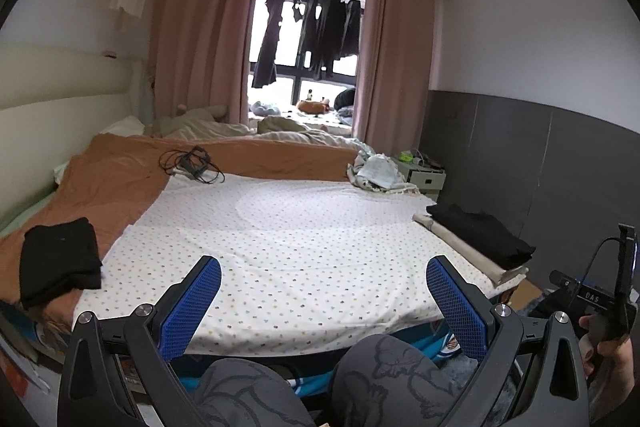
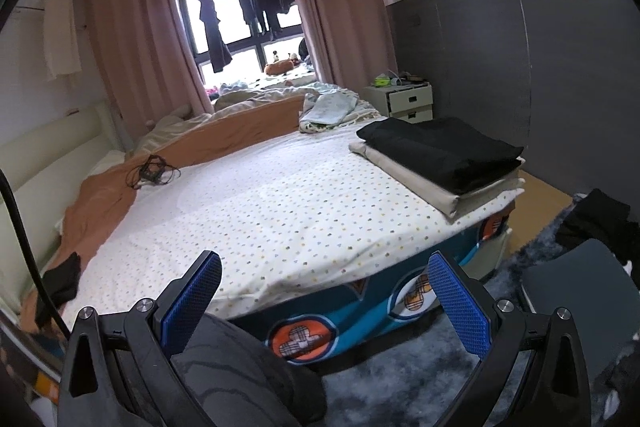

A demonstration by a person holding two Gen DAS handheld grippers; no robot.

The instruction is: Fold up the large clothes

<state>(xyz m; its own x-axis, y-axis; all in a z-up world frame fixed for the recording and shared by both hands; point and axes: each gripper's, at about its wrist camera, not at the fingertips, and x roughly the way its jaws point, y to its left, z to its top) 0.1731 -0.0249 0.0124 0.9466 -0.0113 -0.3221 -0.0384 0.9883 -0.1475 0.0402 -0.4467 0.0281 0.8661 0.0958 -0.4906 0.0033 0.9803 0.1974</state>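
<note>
Seemingly between garments, both tongs hang wide open and empty at the foot of a bed: the left tongs (image 1: 323, 281) sit low centre in the left wrist view, the right tongs (image 2: 325, 279) low centre in the right wrist view, each above the seated person's patterned grey knees (image 1: 384, 367). Filling the middle of both views, the dotted white sheet (image 1: 288, 227) lies flat and bare, probably kept free as the folding area. At the right edge of the bed rests a neat stack (image 2: 440, 155), a folded black garment on top of a folded beige one, likely finished pieces set aside out of the way. Another black garment (image 1: 60, 259) lies loosely folded at the left of the left wrist view, on an orange blanket (image 1: 120, 171). Dark clothing (image 2: 596, 223) is heaped at the right edge of the right wrist view, beside the bed and possibly awaiting folding. A tangled black cable (image 1: 192, 163) lies where blanket meets sheet, well apart from the tongs
</note>
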